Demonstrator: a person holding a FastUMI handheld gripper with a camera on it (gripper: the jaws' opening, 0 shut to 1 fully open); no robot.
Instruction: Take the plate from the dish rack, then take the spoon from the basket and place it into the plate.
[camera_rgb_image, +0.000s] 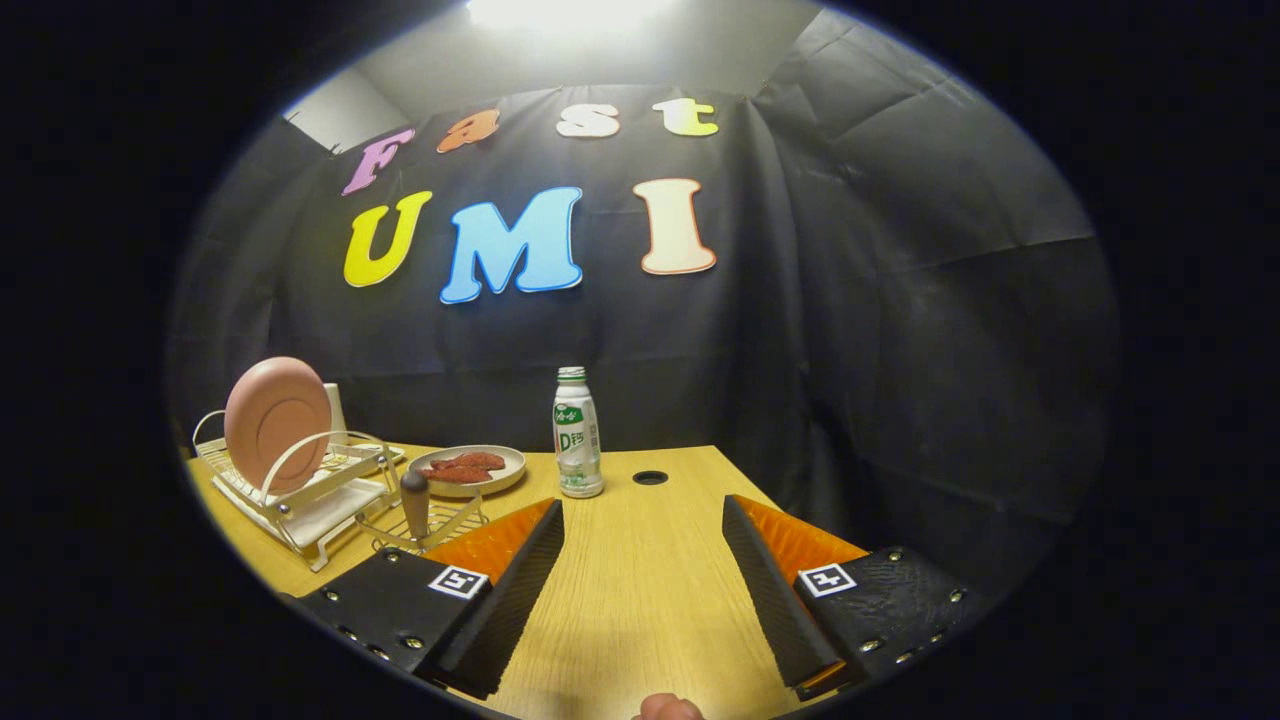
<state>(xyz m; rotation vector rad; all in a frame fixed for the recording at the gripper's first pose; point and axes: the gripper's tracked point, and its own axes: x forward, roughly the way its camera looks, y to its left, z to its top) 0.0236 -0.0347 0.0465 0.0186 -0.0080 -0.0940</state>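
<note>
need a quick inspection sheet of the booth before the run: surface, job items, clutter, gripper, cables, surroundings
Surface: wooden table, one round hole near its far edge.
Job's things: pink plate upright in the white dish rack; wire basket beside the rack with a brown handle sticking up, probably the spoon.
Clutter: bottle upright beyond the fingers; shallow dish with reddish food between rack and bottle.
Gripper: gripper open, fingers spread over bare table, holding nothing.
Cables: nothing seen.
Surroundings: black cloth wall behind and beside the table, bright light overhead.
</note>
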